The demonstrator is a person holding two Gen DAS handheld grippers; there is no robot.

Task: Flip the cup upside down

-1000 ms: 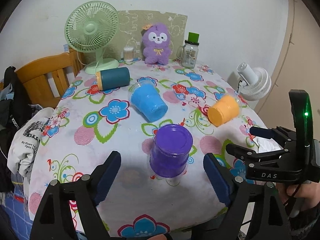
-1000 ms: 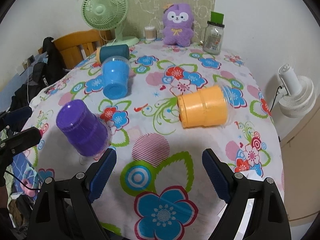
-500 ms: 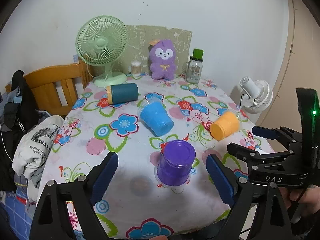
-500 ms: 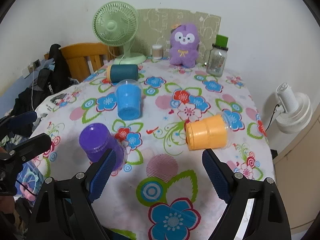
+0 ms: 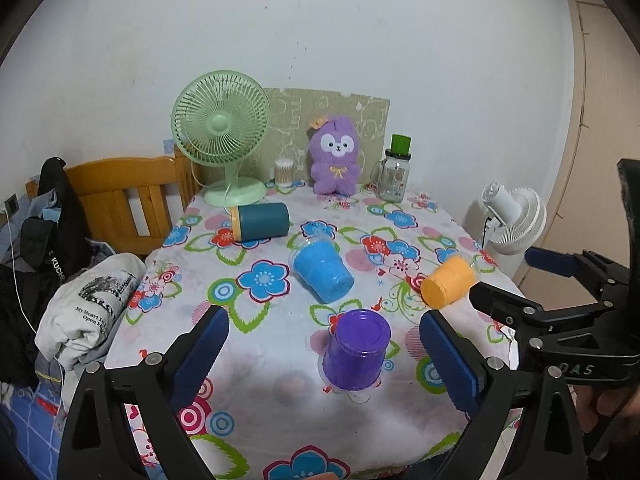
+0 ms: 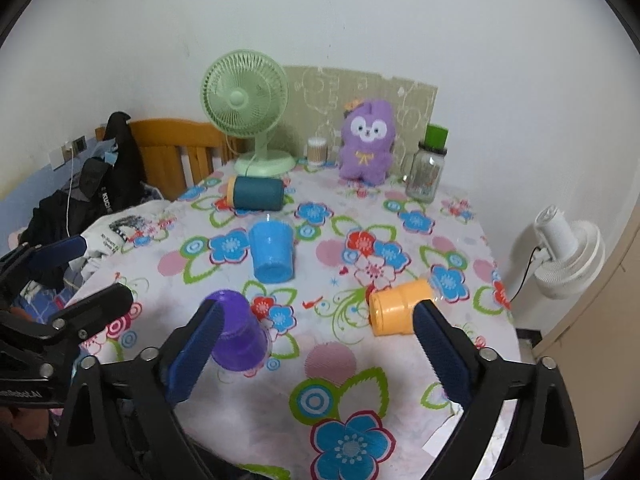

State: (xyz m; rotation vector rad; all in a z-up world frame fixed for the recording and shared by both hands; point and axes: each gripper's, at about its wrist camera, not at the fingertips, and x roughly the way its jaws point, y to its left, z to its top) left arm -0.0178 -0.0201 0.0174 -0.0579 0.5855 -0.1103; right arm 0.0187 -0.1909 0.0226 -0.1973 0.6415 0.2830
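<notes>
A purple cup [image 5: 356,354] stands upside down near the front of the flowered table [image 5: 248,360]; it also shows in the right wrist view [image 6: 238,334]. A blue cup [image 5: 322,268] [image 6: 272,250], an orange cup [image 5: 448,286] [image 6: 398,308] and a dark teal cup [image 5: 260,222] [image 6: 256,193] lie on their sides. My left gripper [image 5: 324,354] is open and empty, held back from the purple cup. My right gripper [image 6: 316,350] is open and empty, above the front of the table.
A green fan [image 5: 222,140], a purple plush toy [image 5: 334,160], a glass jar with a green lid [image 5: 396,174] and a small container [image 5: 283,172] stand at the back. A wooden chair [image 5: 120,204] with clothes [image 5: 88,312] is left, a white fan [image 5: 512,220] right.
Both grippers have pulled back and up from the table, so the cups look smaller and farther. The purple cup stays upside down; the other cups have not moved.
</notes>
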